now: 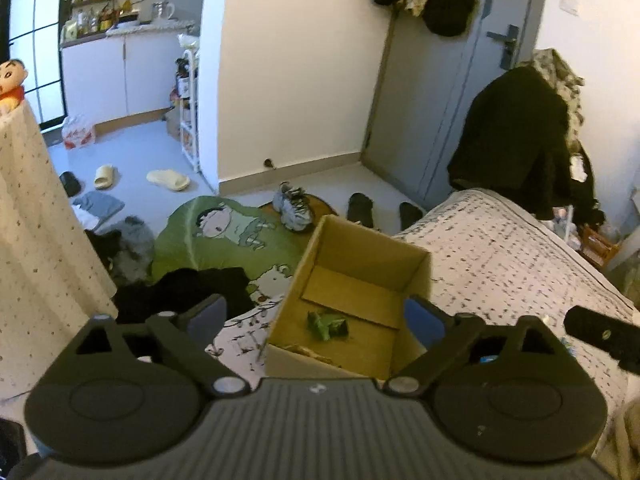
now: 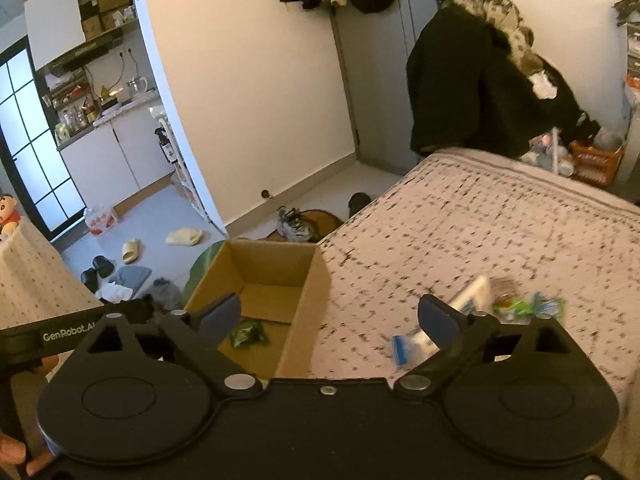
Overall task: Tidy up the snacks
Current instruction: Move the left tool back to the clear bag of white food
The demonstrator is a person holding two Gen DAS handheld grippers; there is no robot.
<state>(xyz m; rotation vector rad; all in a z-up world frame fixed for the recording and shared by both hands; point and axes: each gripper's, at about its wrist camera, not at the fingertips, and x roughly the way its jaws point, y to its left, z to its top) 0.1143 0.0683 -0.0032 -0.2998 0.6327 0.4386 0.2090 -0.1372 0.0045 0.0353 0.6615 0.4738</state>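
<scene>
Snacks are mostly unsorted: one green crinkled packet lies in the open brown cardboard box; blurred packets remain on the speckled bed right. Left claw and right claw gape wide, empty.

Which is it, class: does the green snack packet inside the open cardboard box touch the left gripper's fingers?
Apart. The left wrist view shows the green snack packet lying on the cardboard box floor, between the open left gripper fingers, touching neither.
</scene>
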